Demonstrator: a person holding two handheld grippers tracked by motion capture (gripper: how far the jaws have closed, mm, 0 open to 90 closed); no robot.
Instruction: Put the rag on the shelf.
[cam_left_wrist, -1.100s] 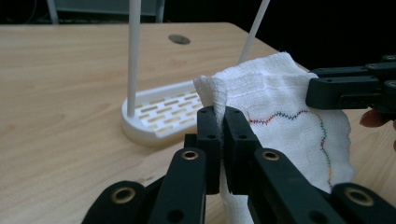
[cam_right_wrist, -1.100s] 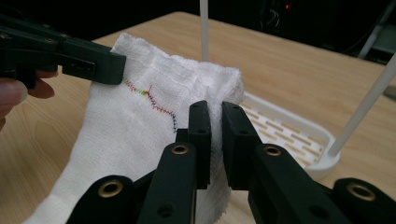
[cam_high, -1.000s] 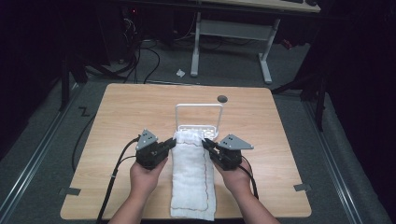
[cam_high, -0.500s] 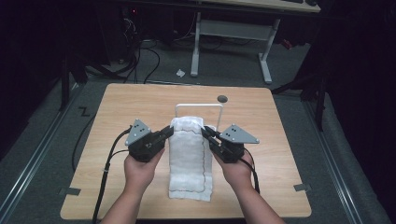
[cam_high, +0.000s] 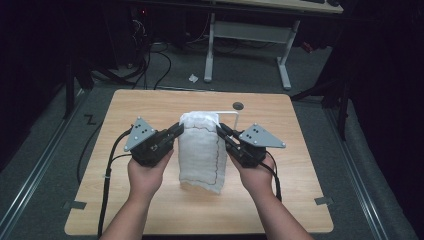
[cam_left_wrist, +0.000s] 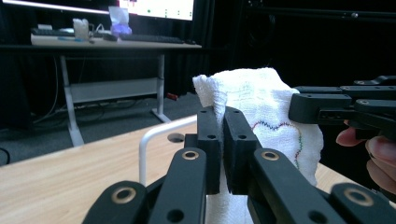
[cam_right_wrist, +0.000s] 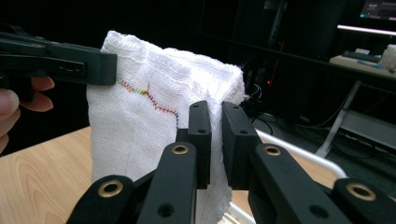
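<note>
A white cloth with a coloured stitched line hangs lifted over the middle of the wooden table, its lower end still resting on the tabletop. My left gripper is shut on the cloth's top left corner. My right gripper is shut on the top right corner. The two grippers face each other at the same height, with the cloth's top edge stretched between them. In the left gripper view the right gripper shows at the right, and in the right gripper view the left gripper shows at the left.
A white metal rail stands on the table just behind the cloth, also seen as a bent tube. A round grommet hole lies at the table's far side. A desk frame and cables are on the floor beyond.
Both grippers have risen together, lifting the cloth's top edge off the table. The cloth went from lying flat to hanging upright, with its lower end dragged toward the rail.
</note>
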